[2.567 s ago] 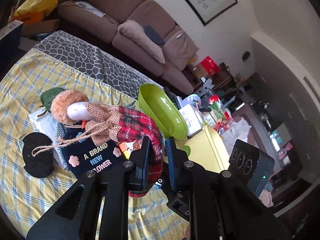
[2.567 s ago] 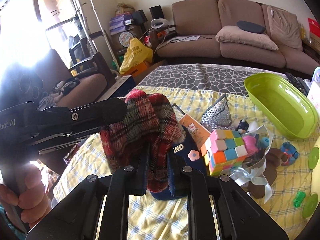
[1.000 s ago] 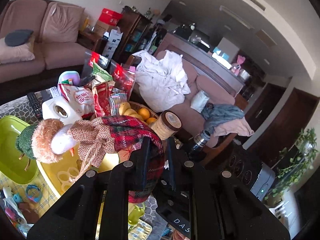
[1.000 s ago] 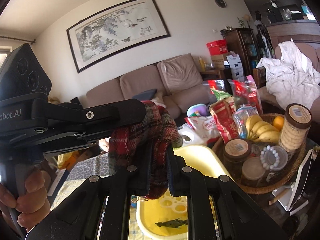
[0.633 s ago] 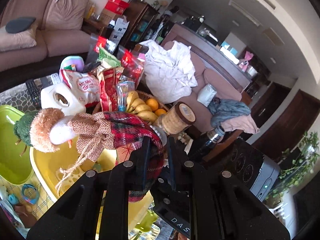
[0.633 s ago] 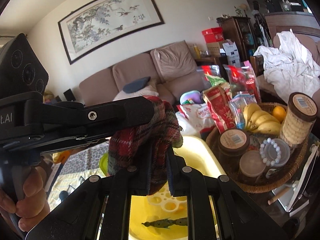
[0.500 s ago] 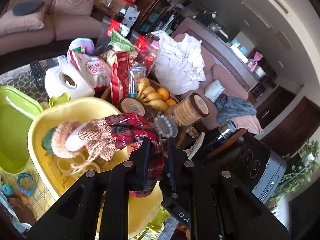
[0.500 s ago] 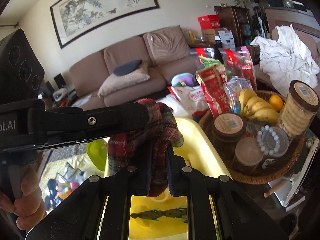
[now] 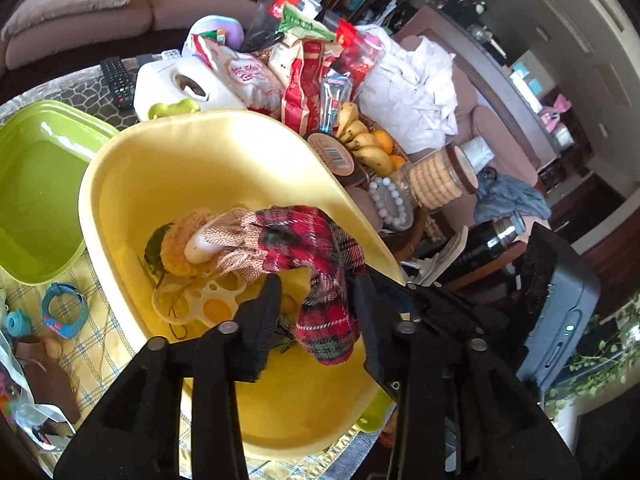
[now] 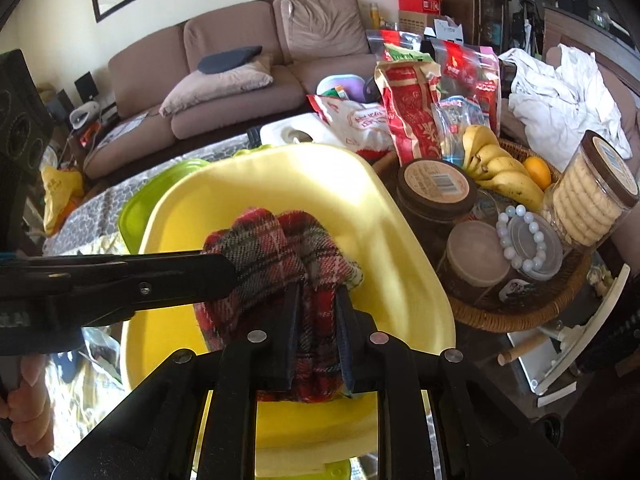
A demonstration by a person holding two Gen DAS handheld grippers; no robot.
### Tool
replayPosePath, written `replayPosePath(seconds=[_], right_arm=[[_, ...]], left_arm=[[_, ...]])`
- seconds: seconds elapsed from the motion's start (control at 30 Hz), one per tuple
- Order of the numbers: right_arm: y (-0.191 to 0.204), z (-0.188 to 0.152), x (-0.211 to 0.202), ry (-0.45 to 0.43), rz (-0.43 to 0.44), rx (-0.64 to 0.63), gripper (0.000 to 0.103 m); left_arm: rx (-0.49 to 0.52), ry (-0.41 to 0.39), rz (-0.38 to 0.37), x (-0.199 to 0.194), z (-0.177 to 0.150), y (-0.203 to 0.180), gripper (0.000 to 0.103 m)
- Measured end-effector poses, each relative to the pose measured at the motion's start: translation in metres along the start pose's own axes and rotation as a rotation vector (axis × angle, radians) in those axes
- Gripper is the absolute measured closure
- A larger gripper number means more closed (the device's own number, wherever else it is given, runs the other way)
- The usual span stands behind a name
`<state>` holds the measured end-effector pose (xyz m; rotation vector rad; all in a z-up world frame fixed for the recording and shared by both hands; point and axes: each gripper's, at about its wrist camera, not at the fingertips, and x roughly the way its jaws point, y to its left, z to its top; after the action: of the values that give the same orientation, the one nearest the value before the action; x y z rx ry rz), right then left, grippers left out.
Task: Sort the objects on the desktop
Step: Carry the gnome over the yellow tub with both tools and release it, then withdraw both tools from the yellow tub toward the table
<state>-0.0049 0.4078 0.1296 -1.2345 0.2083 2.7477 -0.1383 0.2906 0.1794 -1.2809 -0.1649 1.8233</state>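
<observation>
A cloth doll [image 9: 260, 240] with a red plaid body, burlap scarf and orange-brown head hangs into the yellow tub [image 9: 192, 160]. Its head rests on a white lotus-slice toy [image 9: 192, 300] on the tub floor. My left gripper [image 9: 316, 300] is open, its fingers either side of the plaid body. My right gripper [image 10: 316, 336] is shut on the doll's plaid end [image 10: 276, 256] over the yellow tub [image 10: 392, 232]. The left gripper's finger [image 10: 140, 276] reaches in from the left.
A green tub [image 9: 36, 184] lies left of the yellow one. A wicker basket [image 10: 520, 312] with jars, bananas, a bead bracelet and a biscuit jar stands to the right. Snack bags and a white tissue box [image 9: 180, 88] stand behind. Small toys [image 9: 60, 312] lie on the checked cloth.
Both grippers carried the doll from the checked cloth to the yellow tub and lowered it in. The left gripper has opened and let go of the plaid body.
</observation>
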Motion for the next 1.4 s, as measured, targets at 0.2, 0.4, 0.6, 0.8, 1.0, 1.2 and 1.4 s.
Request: replayPosePath(seconds=[0.2, 0.4, 0.6, 0.8, 1.0, 1.2, 1.4], right_arm=[[0.001, -0.009, 0.012, 0.060, -0.076, -0.059, 0.074], [-0.014, -0.008, -0.003, 0.007, -0.108, -0.012, 0.035], [-0.010, -0.003, -0.014, -0.036, -0.037, 0.006, 0.034], [0.009, -0.002, -0.011, -0.032, -0.032, -0.031, 0.035], [0.024, -0.004, -0.012, -0.043, -0.031, -0.053, 0.020], [0.043, -0.005, -0.006, -0.028, -0.008, -0.070, 0.002], [0.073, -0.007, -0.007, -0.037, 0.000, -0.132, 0.001]], left_arm=[[-0.022, -0.050, 0.012, -0.021, -0.004, 0.007, 0.055], [-0.052, -0.081, 0.033, -0.033, -0.004, 0.017, 0.047], [-0.052, -0.080, 0.058, -0.036, -0.010, 0.023, 0.047], [-0.046, -0.090, 0.102, -0.047, -0.020, 0.028, 0.043], [-0.032, -0.124, 0.154, -0.066, -0.035, 0.036, 0.017], [-0.029, -0.125, 0.198, -0.080, -0.052, 0.045, 0.005], [-0.055, -0.140, 0.225, -0.097, -0.068, 0.060, 0.002]])
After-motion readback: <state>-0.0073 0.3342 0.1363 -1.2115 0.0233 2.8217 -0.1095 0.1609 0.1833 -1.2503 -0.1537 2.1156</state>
